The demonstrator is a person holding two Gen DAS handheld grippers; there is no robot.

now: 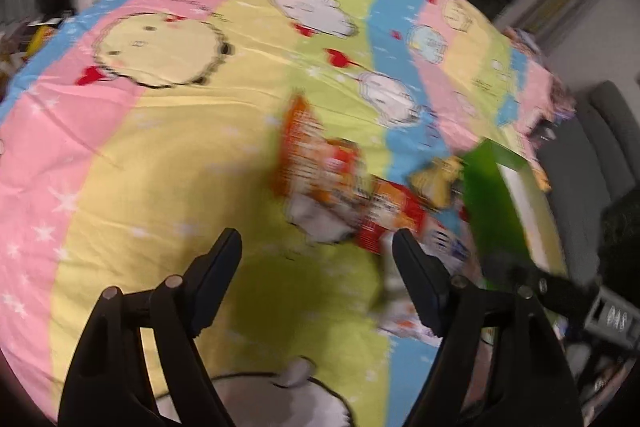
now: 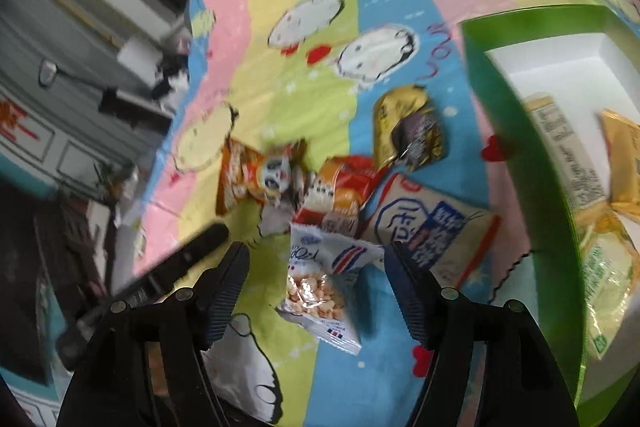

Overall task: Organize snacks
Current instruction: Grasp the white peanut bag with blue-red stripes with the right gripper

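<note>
White snack packet [image 2: 322,287] with clear window, between released right jaws, left jaws released too

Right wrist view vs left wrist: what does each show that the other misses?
Right wrist only: the inside of the green box with yellow packets in it, and a small clear-window snack bag lying between the open right gripper.

Left wrist only: the open left gripper over bare bedsheet, nothing between its fingers.

Both: the cartoon bedsheet, the green box, the orange packet and gold packet in the pile.
</note>
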